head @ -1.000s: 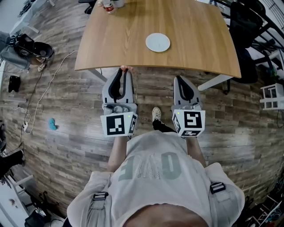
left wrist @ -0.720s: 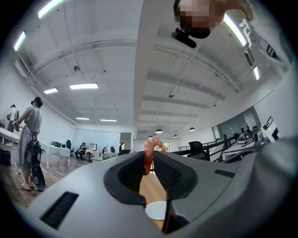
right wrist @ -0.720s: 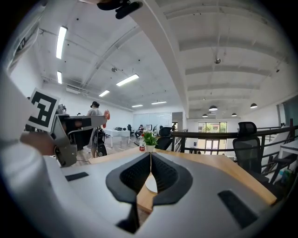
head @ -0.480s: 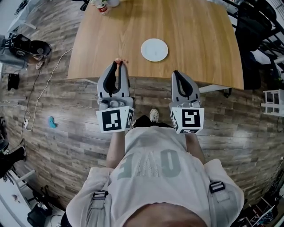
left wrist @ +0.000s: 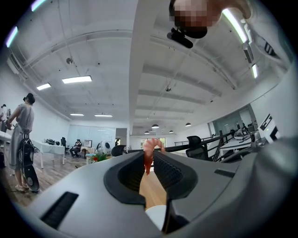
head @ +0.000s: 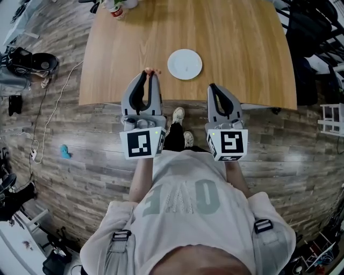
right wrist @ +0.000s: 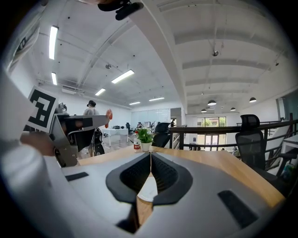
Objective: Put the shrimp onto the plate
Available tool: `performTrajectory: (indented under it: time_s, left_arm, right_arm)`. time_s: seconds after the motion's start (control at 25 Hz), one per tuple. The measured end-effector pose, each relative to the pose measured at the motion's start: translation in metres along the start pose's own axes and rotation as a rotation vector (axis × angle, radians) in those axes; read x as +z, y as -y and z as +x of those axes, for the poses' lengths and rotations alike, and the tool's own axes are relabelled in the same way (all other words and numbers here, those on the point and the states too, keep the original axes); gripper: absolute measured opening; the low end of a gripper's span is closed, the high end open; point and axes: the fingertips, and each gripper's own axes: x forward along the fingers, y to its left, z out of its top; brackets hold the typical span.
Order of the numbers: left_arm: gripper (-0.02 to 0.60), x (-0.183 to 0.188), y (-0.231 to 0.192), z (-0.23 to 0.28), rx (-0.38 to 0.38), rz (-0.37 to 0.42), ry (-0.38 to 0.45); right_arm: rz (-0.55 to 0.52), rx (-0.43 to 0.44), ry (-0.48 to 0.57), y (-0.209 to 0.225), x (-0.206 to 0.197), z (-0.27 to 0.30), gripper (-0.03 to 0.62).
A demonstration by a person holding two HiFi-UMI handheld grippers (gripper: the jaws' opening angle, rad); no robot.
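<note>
My left claw (head: 148, 76) pinches the shrimp (left wrist: 149, 153) only at its tips; a jolt could drop it short of the plate (head: 185, 64) ahead-right. My right claw (head: 213, 87) is pressed together, empty.

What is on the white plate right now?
Nothing: the plate looks bare on the table. The shrimp is pinched in the left gripper, apart from it. Whatever lies beneath the plate is covered.

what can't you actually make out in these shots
1. shrimp: in the left gripper view its lower body is hidden between the left gripper's pads. The head view shows only a tiny pink tip.
2. plate: in the right gripper view it is mostly hidden behind the shut right gripper.
3. bottle: tiny at the head view's top edge, label unreadable in any view.
</note>
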Motion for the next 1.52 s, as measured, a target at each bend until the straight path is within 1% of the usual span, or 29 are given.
performTrajectory:
  time_s: [0.2,0.48,0.72,0.84,0.92,1.0,1.12,1.24,1.4,1.52]
  left_arm:
    - [0.064,-0.005,-0.009,0.042,-0.046,-0.018,0.022]
    - [0.063,-0.002,-0.032,0.1,-0.1,-0.038,0.061]
    - [0.064,-0.018,-0.044,0.128,-0.171,-0.08,0.02]
    - [0.063,-0.022,-0.049,0.139,-0.188,-0.086,0.015]
    - [0.063,-0.028,-0.048,0.144,-0.207,-0.074,-0.009]
    - [0.063,-0.035,-0.048,0.148,-0.213,-0.074,-0.027]
    - [0.064,-0.042,-0.043,0.151,-0.218,-0.09,-0.023]
    - [0.063,-0.049,-0.032,0.162,-0.232,-0.042,-0.044]
    - [0.063,-0.044,-0.012,0.177,-0.254,-0.014,-0.048]
    - [0.063,-0.05,-0.002,0.185,-0.274,0.019,-0.093]
  right_arm:
    - [-0.043,-0.041,-0.004,0.012,0.005,0.035,0.02]
    - [-0.081,-0.065,0.013,0.021,0.03,0.087,0.02]
    - [-0.079,-0.073,-0.005,0.023,0.039,0.116,0.02]
    - [-0.105,-0.081,-0.029,0.025,0.041,0.128,0.021]
    - [-0.117,-0.083,-0.034,0.025,0.042,0.136,0.02]
    - [-0.113,-0.084,-0.03,0.027,0.043,0.142,0.02]
    - [-0.106,-0.075,-0.031,0.032,0.042,0.143,0.021]
    - [-0.105,-0.07,-0.03,0.048,0.037,0.147,0.021]
    - [-0.076,-0.055,-0.022,0.068,0.038,0.151,0.02]
    - [-0.056,-0.043,-0.02,0.076,0.037,0.155,0.02]
